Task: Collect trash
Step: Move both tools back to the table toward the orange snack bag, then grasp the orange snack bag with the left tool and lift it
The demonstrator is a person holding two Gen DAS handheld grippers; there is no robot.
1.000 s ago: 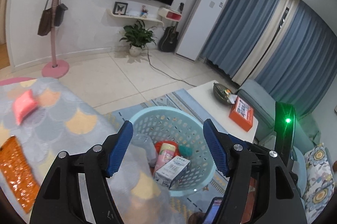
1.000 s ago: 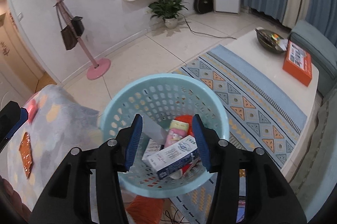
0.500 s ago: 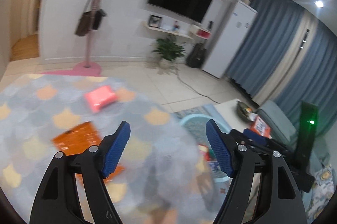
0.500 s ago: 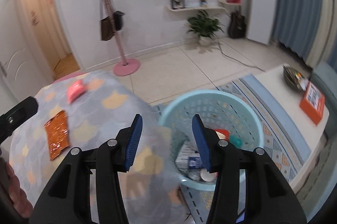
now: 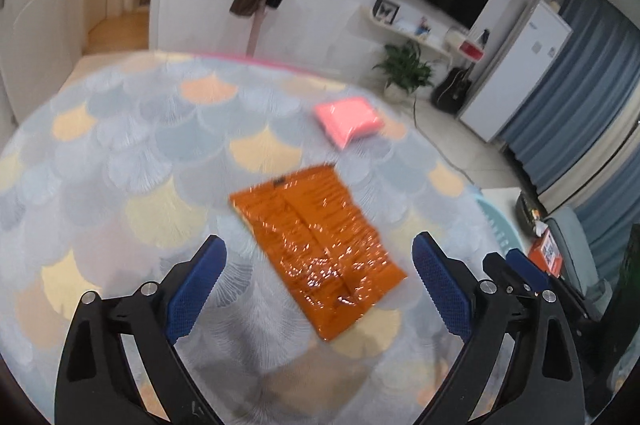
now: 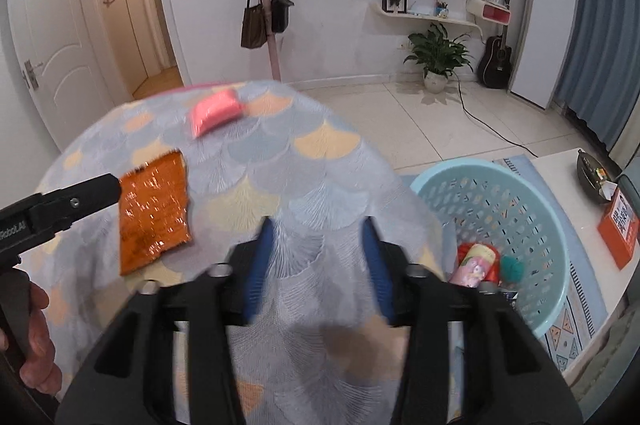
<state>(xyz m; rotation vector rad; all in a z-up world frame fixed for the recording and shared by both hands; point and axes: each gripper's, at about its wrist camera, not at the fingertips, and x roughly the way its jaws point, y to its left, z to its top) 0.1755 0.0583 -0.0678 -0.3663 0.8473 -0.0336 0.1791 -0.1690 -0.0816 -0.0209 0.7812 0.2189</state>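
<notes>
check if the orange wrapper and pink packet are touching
Apart. Left wrist view shows bare tablecloth between the orange wrapper and pink packet.

An orange wrapper [image 6: 154, 211] and pink packet [image 6: 216, 112] lie on the scale-patterned tablecloth [image 6: 280, 181], beside a blue basket [image 6: 552, 225].

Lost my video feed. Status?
Left gripper just opened wide, empty, over orange wrapper. Right gripper narrowing, empty. Pink packet beyond. Nothing blocking.
</notes>
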